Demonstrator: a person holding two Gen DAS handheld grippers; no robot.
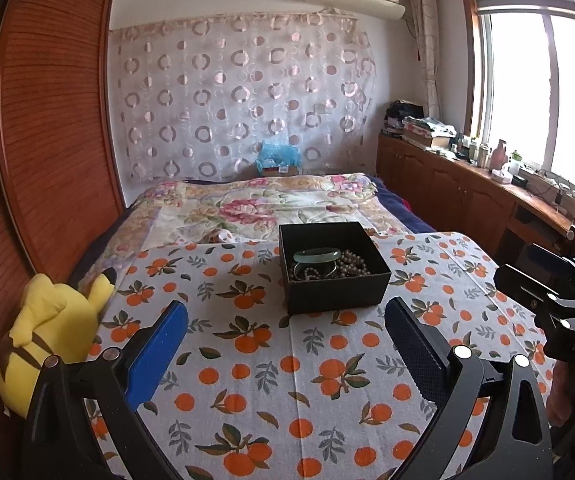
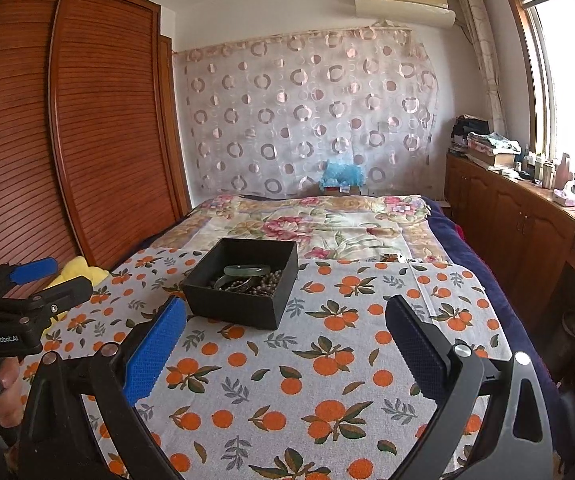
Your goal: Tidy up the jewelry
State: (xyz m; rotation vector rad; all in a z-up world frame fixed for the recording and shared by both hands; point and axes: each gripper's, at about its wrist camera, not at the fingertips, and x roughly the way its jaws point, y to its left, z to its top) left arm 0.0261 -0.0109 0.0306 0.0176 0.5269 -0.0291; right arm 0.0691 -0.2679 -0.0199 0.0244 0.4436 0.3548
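Left gripper (image 1: 285, 334) spread wide, nothing between its blue ribbed pads, hovering over the near part of the orange-print cloth (image 1: 255, 360). Right gripper (image 2: 285, 334) likewise wide apart and empty-handed, black frames cut off by the lower edge in both wrist views. Fingertips of a hand (image 2: 5, 396) curled round the left handle, mostly out of frame.

Ahead of both, toward the cloth's far edge, a square black box (image 1: 337, 294), matte, card-like, lid off. Inside: a pale green bangle (image 1: 317, 256), smooth and round, resting atop a tangle of grey-white bead strands (image 1: 351, 266); some thin metal hoop beneath, hard to make out. Box floor hidden by near wall.

Past the cloth's far edge, a floral quilt (image 1: 271, 204). At the cloth's left edge, a yellow plush toy (image 1: 53, 334), soft, face turned away. Slatted wooden wardrobe (image 1: 47, 140) left; patterned sheer curtain (image 1: 243, 92) behind.
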